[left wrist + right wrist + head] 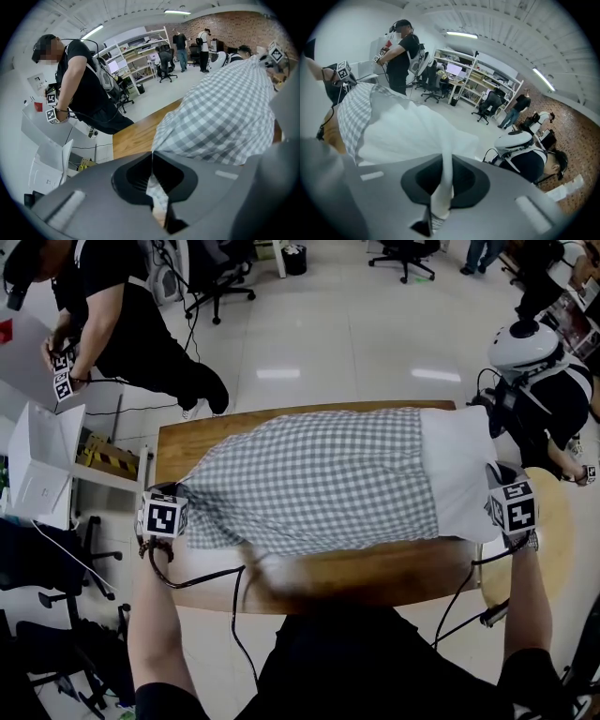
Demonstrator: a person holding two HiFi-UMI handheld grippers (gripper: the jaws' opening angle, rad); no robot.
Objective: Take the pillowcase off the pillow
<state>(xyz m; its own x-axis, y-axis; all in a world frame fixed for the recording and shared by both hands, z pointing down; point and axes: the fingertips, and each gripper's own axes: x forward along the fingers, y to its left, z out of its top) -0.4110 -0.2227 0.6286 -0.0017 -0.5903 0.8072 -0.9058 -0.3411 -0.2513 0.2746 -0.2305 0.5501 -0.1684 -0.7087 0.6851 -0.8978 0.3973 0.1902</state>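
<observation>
The left gripper has its jaws clamped on the left end of the checked pillowcase. The pillow lies lengthwise, left to right, across the wooden bench. Its bare white end points right, pinched in the jaws of the right gripper. Beyond are a glossy white floor and office chairs.

Bright, even indoor light falls from ceiling strip lamps, leaving pale glare patches on the glossy floor. The table is smeared along its near edge. Both gripper views bulge fisheye-fashion (corners black).
</observation>
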